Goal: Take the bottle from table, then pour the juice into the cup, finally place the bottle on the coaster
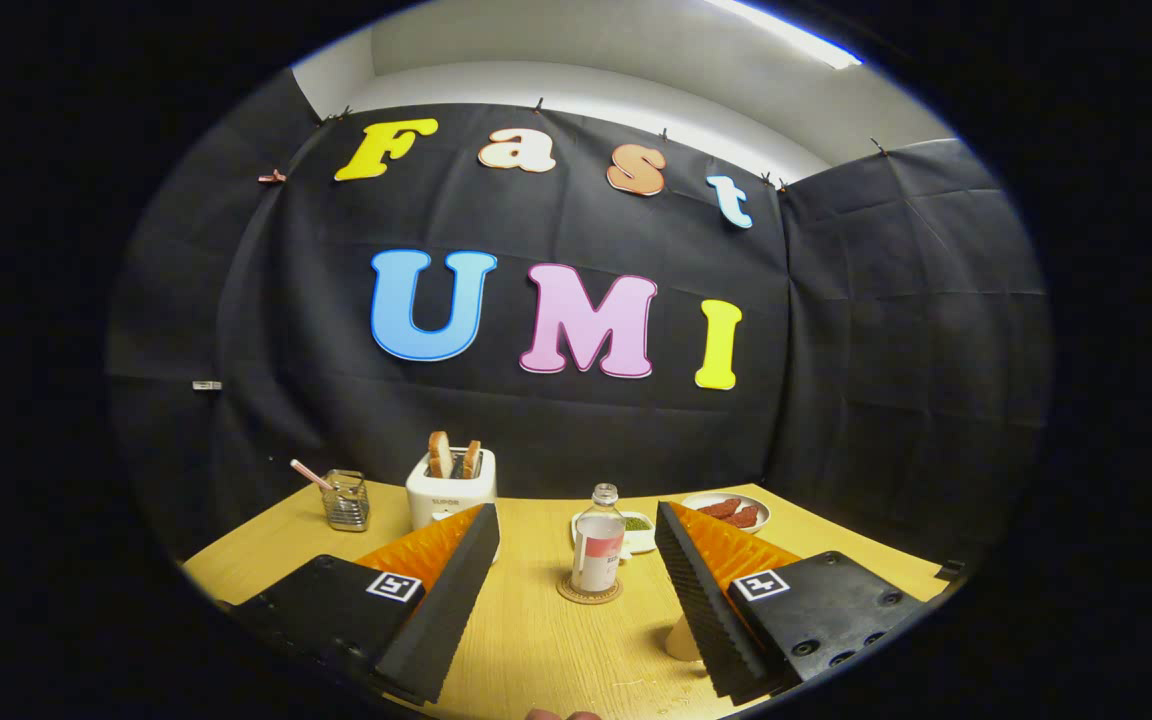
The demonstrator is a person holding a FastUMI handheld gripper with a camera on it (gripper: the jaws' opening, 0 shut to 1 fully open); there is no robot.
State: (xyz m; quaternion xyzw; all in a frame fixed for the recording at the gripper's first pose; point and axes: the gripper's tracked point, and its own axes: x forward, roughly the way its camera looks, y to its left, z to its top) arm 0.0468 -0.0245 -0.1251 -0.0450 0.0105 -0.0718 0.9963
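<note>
My gripper was wide open, holding nothing. Bottle stood upright on the coaster, mid-tabletop, between and just beyond my fingers. Cup sat beside the right finger.

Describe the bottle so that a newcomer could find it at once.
On the wooden table, look ahead of the open gripper, between its fingers. The bottle stands upright on a round coaster. It alone is clear, with a label.
</note>
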